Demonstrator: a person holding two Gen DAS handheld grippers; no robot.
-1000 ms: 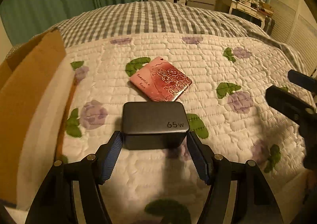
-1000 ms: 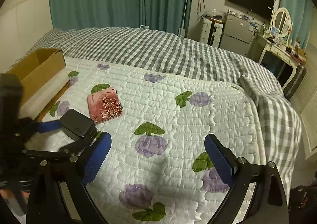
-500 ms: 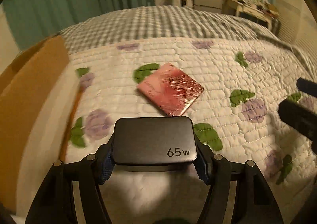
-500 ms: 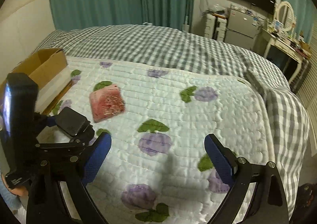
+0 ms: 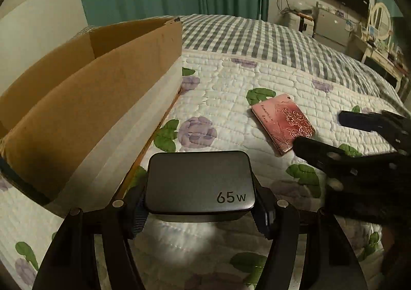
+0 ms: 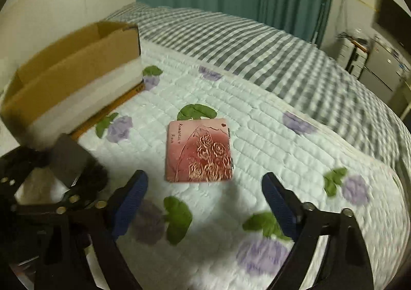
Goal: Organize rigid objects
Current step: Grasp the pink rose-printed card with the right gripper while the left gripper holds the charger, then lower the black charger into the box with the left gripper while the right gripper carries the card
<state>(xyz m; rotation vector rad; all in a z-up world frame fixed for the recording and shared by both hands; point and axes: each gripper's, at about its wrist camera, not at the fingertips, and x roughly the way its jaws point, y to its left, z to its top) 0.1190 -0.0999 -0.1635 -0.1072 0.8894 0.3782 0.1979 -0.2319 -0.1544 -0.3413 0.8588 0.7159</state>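
My left gripper (image 5: pixel 200 218) is shut on a black charger (image 5: pixel 197 182) marked 65W and holds it above the quilt, just right of an open cardboard box (image 5: pixel 90 84). A flat pink case with a rose print (image 6: pixel 199 150) lies on the quilt. My right gripper (image 6: pixel 203 182) points down at it, with the case's near edge level with the blue fingertips (image 6: pixel 136 187). Its jaws are closing, and the pads do not touch the case. In the left wrist view the right gripper (image 5: pixel 334 133) reaches in beside the pink case (image 5: pixel 282 123). The charger (image 6: pixel 68 159) also shows, blurred, at the left of the right wrist view.
The cardboard box (image 6: pixel 77 66) stands open at the left of the bed, against a pale wall. A white quilt with purple flowers (image 6: pixel 282 161) covers the near bed, with a grey checked cover (image 6: pixel 257 46) behind. Green curtains and furniture stand at the back.
The left gripper shut on the charger, lifted it and swung toward the cardboard box. The right gripper moved left and down to the pink case, and its jaws have narrowed.
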